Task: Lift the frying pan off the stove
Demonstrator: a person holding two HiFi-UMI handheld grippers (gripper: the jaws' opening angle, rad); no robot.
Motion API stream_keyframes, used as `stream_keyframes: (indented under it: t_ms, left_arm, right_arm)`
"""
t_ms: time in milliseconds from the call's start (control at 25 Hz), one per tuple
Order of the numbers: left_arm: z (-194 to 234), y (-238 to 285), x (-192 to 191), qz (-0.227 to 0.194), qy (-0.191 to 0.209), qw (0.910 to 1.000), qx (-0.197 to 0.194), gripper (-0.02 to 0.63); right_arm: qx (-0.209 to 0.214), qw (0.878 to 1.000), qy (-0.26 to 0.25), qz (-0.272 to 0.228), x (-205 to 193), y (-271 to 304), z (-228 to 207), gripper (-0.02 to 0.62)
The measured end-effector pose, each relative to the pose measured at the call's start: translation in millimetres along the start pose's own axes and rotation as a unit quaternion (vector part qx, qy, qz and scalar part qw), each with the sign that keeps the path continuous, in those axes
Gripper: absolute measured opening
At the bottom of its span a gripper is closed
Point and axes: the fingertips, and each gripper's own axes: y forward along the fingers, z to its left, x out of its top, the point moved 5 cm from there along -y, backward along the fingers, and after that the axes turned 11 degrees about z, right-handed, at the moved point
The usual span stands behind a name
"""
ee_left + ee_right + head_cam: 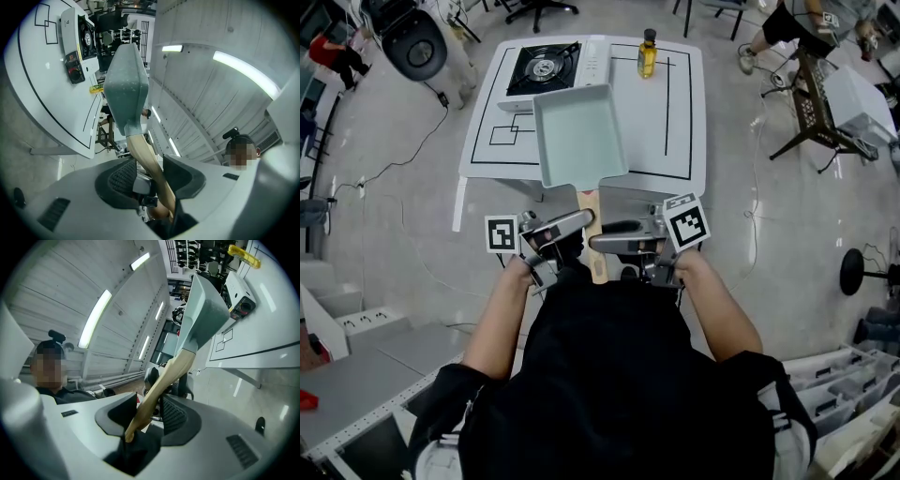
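Finding: the rectangular frying pan [579, 131] is off the stove [544, 67]. It is held in the air above the counter [677, 131], nearer the person than the burner. Both gripper views show its underside clear of any surface. An oil bottle [648, 53] stands at the far edge, well apart.

Grip: the left hand-held gripper [574, 225] and the right hand-held gripper [609, 239] are both clamped on the wooden handle [593, 211]. The handle runs between each pair of jaws, with the right gripper nearer the butt end.

Pose: both forearms reach forward from the torso and converge. The two grippers meet the handle from opposite sides, marker cubes turned outward.

Recommendation: the load sits far ahead of the grips, so it will likely try to dip. In my judgement both clamps should stay firm, the pan level, and any travel slow and clear of the bottle.
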Motion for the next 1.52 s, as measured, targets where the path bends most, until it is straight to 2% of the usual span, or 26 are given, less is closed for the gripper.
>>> stream_keyframes:
  t_ms: [200,400,640,800,1040,1520]
  left_arm:
    - [2.6,14.0,-17.1,-0.010,0.001,0.9999,-0.013,0.176]
    - [6.6,19.5,-20.1,0.004,0.002,0.9998,-0.017,0.178]
    - [8.0,-13.5,-3.5,0.028,-0.001,0.9994,-0.023,0.178]
    - [6.1,-45.6,11.4,0.041,0.007,0.9990,-0.016,0.180]
    - [-3.1,-47.0,14.2,0.038,0.006,0.9989,-0.026,0.179]
    - [-1.3,-48.1,13.6,0.036,-0.004,0.9991,-0.022,0.181]
  right_arm:
    - [-0.002,1.000,0.000,0.007,-17.0,-11.6,5.6,0.166]
    - [-0.015,1.000,-0.003,0.003,-22.4,-15.5,6.2,0.167]
    - [-0.017,1.000,0.004,-0.025,-7.0,15.2,-4.2,0.167]
    - [-0.022,0.999,0.001,-0.023,9.1,44.5,-12.5,0.166]
    - [-0.024,0.999,-0.002,-0.023,13.8,48.3,-5.7,0.164]
    - [-0.029,1.000,0.002,-0.012,14.4,49.0,-6.9,0.166]
